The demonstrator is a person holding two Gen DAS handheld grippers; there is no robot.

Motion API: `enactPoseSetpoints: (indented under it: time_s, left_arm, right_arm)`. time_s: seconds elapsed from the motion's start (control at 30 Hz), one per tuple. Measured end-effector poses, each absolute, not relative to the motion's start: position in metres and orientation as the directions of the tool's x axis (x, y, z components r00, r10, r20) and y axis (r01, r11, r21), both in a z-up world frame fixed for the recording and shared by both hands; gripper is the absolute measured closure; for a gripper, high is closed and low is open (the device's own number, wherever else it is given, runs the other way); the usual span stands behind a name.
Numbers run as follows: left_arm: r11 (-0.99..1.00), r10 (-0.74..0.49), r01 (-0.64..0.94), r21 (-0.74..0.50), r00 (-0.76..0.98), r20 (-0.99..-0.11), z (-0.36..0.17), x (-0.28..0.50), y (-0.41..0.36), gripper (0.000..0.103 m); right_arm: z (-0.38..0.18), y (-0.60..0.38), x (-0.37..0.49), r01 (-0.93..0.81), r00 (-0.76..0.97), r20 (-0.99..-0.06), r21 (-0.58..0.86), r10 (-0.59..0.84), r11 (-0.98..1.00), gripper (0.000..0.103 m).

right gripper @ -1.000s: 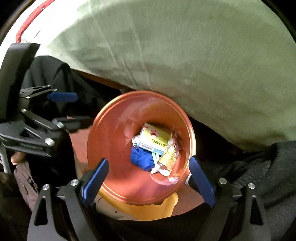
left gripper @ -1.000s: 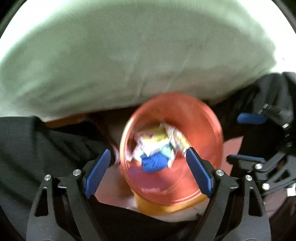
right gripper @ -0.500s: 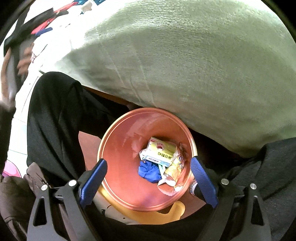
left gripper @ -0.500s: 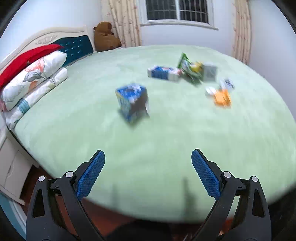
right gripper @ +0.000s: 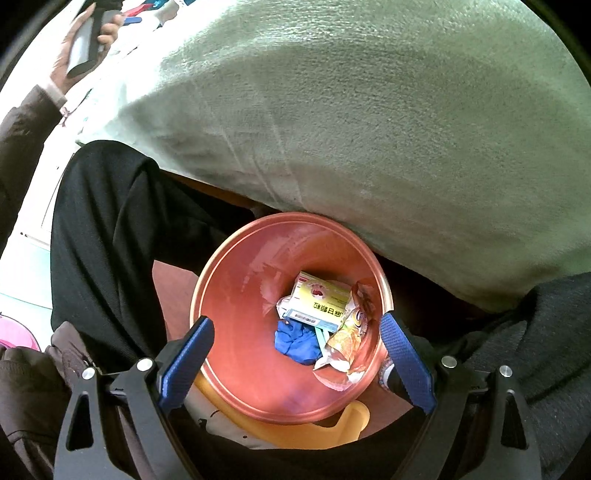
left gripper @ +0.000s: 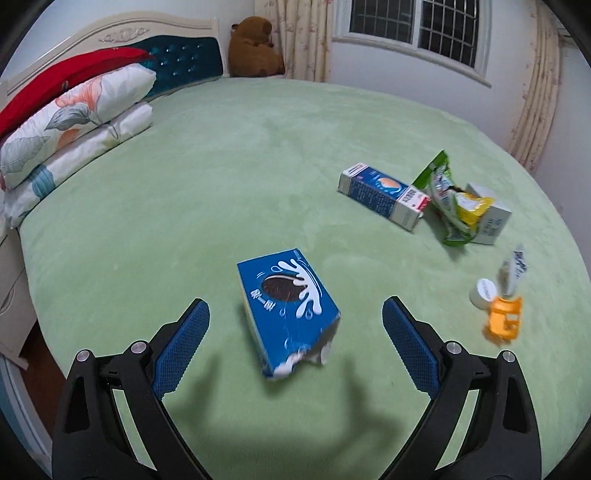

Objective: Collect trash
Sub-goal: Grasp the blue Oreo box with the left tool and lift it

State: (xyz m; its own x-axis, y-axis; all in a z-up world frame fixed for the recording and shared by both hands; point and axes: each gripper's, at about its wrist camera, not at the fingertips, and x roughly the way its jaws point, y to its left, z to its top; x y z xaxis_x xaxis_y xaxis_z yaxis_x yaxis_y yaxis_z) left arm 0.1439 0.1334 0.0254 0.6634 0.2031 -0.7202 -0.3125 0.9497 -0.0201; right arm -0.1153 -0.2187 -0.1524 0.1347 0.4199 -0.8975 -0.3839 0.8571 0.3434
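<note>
This is a bedroom in a home. Beyond the fingers lies a wide bed [left gripper: 229, 155] with a green cover. To their far left, pillows [left gripper: 77, 110] lean on a padded headboard [left gripper: 177, 61]. A teddy bear [left gripper: 255, 48], curtains [left gripper: 306, 37] and a window [left gripper: 413, 26] stand farther ahead.

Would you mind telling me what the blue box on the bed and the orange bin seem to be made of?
Blue box: probably thin printed cardboard, slightly glossy; its near end is torn ragged. Orange bin: likely smooth moulded plastic, shiny, with soft highlights inside.
</note>
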Motion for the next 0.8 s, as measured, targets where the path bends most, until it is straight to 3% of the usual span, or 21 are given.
enactPoseSetpoints:
  time_s: [0.27,0.3,0.33,0.4,0.8]
  left_arm:
    - [0.913,0.232,-0.407,-0.028,0.575,-0.784,-0.01,0.178,0.152,0.011]
    - [0.908,0.242,-0.417,-0.027,0.577,-0.78,-0.013,0.18,0.155,0.015]
    - [0.906,0.255,-0.424,-0.02,0.582,-0.772,-0.015,0.181,0.156,0.035]
    - [0.91,0.243,-0.413,-0.015,0.563,-0.79,-0.021,0.186,0.159,0.052]
    - [0.947,0.201,-0.317,-0.046,0.7,-0.686,-0.001,0.148,0.118,0.054]
  right_arm:
    - [-0.15,-0.22,-0.117,-0.387,0.144,-0.886,0.359,0.441,0.849,0.013]
    - [-0.149,-0.221,-0.117,-0.389,0.149,-0.883,0.361,0.445,0.848,0.013]
    - [-0.147,-0.221,-0.118,-0.393,0.155,-0.879,0.365,0.452,0.844,0.013]
    - [-0.142,-0.223,-0.119,-0.4,0.17,-0.87,0.368,0.462,0.84,0.013]
    - [-0.041,-0.212,-0.108,-0.543,0.315,-0.782,0.316,0.538,0.778,0.012]
